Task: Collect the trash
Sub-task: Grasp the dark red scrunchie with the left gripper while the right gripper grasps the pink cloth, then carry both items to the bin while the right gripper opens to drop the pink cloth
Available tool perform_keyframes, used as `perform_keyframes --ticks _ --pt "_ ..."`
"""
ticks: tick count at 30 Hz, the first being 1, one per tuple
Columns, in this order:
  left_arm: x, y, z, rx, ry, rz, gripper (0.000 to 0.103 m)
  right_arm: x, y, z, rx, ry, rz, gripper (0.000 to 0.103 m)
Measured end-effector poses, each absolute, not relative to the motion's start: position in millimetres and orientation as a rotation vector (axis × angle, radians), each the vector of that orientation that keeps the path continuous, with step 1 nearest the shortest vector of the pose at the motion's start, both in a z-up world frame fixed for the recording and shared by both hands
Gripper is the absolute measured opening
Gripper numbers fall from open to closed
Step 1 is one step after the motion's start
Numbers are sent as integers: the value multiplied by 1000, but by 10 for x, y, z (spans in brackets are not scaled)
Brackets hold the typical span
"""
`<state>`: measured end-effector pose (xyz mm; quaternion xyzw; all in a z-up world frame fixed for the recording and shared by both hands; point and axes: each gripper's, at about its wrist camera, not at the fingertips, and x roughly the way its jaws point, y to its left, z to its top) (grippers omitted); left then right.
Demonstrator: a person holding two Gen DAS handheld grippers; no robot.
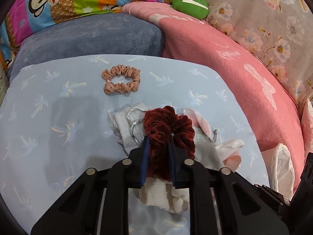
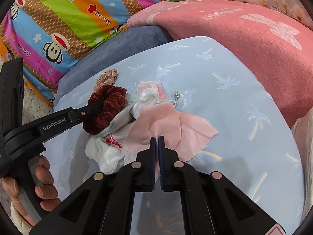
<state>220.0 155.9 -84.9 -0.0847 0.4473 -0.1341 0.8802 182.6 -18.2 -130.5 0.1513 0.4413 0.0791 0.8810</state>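
Two wrist-camera views look down on a pale blue table (image 1: 49, 101) printed with small palm trees, set against bedding.

In the left wrist view, the left gripper (image 1: 158, 143) fills the lower centre of the frame. Its blue-padded jaws are clamped on a dark red velvet scrunchie (image 1: 168, 127), which bulges out above and to the right of the fingers. The scrunchie sits on top of a small heap of white cloths (image 1: 127, 129) at the centre of the table. A silver cord (image 1: 135, 115) loops over the white cloth just left of the scrunchie. Higher up and a little left, well apart from the heap, a peach dotted scrunchie (image 1: 121, 81) lies flat on the table. A white plastic bag (image 1: 282, 166) shows at the lower right edge.

In the right wrist view, the right gripper (image 2: 157, 138) is at lower centre, its jaws pressed together on a fold of pink cloth (image 2: 166, 125) that spreads to the upper right of the fingertips. The left gripper reaches in from the left edge, and a person's hand (image 2: 41, 184) grips its handle at lower left. A small silver hook (image 2: 176, 98) lies on the table above the pink cloth.

Behind the table, in both views, are a grey-blue cushion (image 1: 88, 37), a pink blanket (image 1: 225, 62), a striped cartoon-monkey quilt (image 2: 58, 19) and a green plush toy (image 1: 188, 2).
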Motion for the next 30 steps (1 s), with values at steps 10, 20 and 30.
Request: perform_keyframes --ticks 10,20,30 --pt "1992 1390 -393 -150 830 -322 14 1587 -474 -764 360 794 158 2" --pt "1712 1054 121 -115 723 -394 14 1249 -887 -166 394 659 134 2" --pt "1402 574 436 -68 660 -482 14 868 -1333 311 406 545 97 2"
